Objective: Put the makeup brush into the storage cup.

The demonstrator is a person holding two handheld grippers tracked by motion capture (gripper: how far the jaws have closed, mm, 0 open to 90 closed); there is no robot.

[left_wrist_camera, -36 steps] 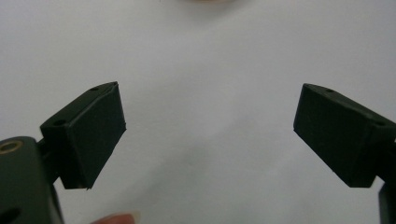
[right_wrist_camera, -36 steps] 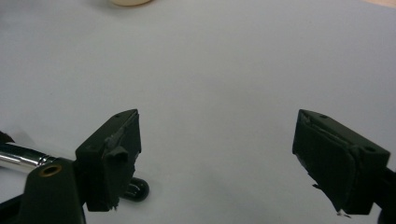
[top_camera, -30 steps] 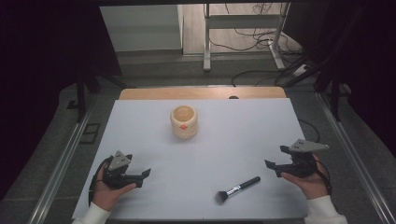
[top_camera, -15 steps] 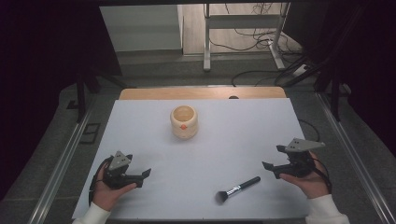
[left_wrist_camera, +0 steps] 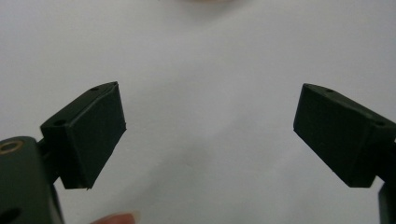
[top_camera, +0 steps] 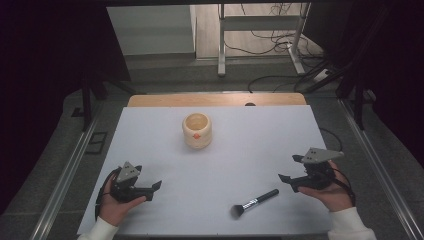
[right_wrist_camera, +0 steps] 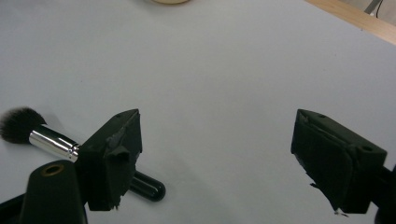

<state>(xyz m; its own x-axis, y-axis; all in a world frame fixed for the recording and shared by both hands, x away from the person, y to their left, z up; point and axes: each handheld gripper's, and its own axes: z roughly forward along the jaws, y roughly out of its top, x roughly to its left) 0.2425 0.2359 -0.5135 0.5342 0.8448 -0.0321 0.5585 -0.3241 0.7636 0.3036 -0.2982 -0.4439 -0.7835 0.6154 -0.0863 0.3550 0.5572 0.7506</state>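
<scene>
My right gripper (right_wrist_camera: 215, 158), jaws spread, sees the brush (right_wrist_camera: 51, 142) close; the high view adds the cup (top_camera: 197, 130) and my released left gripper (top_camera: 150, 187).

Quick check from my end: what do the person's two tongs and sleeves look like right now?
Both the left tongs and the right tongs are black, each topped by a grey three-cornered plate, with blocky black jaws. A black cable trails from each. The sleeves are white.
</scene>
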